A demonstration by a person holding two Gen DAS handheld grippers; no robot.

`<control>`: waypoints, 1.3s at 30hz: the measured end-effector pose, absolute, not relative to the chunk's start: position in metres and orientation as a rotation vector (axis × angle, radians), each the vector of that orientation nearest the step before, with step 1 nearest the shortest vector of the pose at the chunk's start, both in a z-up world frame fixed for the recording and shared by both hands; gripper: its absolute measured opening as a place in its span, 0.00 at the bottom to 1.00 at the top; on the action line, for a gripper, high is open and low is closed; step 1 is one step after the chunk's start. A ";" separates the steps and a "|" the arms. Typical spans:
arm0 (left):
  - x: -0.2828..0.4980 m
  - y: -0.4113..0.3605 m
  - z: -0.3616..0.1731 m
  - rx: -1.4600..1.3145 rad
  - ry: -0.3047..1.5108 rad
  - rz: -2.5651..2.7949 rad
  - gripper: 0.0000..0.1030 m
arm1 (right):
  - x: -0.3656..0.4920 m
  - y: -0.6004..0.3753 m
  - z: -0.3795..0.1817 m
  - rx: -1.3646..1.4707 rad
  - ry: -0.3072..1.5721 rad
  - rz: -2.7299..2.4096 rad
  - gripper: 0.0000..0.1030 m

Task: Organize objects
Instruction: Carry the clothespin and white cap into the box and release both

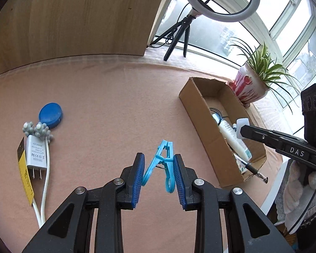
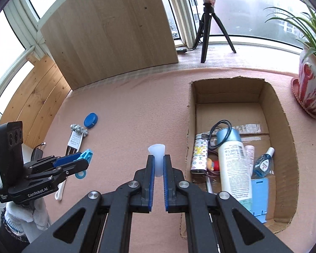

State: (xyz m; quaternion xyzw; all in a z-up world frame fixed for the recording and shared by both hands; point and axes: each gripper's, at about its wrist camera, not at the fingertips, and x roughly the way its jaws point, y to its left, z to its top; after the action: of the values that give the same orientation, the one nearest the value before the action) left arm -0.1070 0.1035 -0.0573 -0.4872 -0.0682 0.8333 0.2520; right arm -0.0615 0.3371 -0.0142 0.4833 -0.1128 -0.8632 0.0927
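carrying both bits to the cardboard box (image 2: 280,113) at right of frame: our left gripper (image 1: 159,168) is clamped on the blue clothespin (image 1: 163,160), right gripper (image 2: 157,168) pinching the small white cup (image 2: 157,154). we'd get over the box's bare far end before letting go.

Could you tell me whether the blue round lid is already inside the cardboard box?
No, the blue round lid lies on the pink tabletop next to the white charger, well apart from the cardboard box.
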 end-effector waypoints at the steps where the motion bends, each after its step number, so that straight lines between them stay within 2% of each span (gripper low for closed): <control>1: -0.110 0.115 -0.053 -1.312 -0.182 2.256 0.29 | -0.059 0.346 -0.013 1.436 -0.344 -2.580 0.06; 12: -0.134 0.235 -0.041 -1.239 -0.094 2.164 0.29 | -0.039 0.414 -0.020 1.484 -0.440 -2.683 0.07; 20: -0.136 0.274 -0.040 -1.232 -0.047 2.134 0.30 | -0.032 0.432 -0.029 1.514 -0.476 -2.696 0.07; 21: -0.136 0.278 -0.039 -1.230 -0.038 2.119 0.30 | -0.032 0.432 -0.030 1.518 -0.473 -2.691 0.07; 22: -0.136 0.280 -0.038 -1.228 -0.031 2.119 0.31 | -0.033 0.431 -0.031 1.520 -0.465 -2.672 0.13; 23: -0.136 0.280 -0.037 -1.227 -0.031 2.128 0.39 | -0.033 0.429 -0.032 1.530 -0.447 -2.662 0.15; 24: -0.135 0.278 -0.035 -1.226 -0.039 2.129 0.56 | -0.033 0.426 -0.032 1.537 -0.423 -2.671 0.23; 25: -0.134 0.275 -0.032 -1.217 -0.050 2.133 0.62 | -0.033 0.423 -0.033 1.546 -0.399 -2.678 0.37; 26: -0.132 0.270 -0.029 -1.200 -0.054 2.150 0.65 | -0.032 0.420 -0.033 1.546 -0.379 -2.688 0.42; 27: -0.131 0.265 -0.027 -1.194 -0.051 2.171 0.65 | -0.030 0.417 -0.033 1.539 -0.365 -2.697 0.44; 39: -0.109 0.133 -0.040 -1.325 -0.192 2.338 0.65 | -0.050 0.364 -0.023 1.475 -0.391 -2.613 0.44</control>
State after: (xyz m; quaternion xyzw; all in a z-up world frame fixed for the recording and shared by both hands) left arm -0.1086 0.1327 -0.0398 -0.4794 -0.0693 0.8463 0.2218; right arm -0.0503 0.3641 -0.0226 0.4867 -0.1289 -0.8620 0.0579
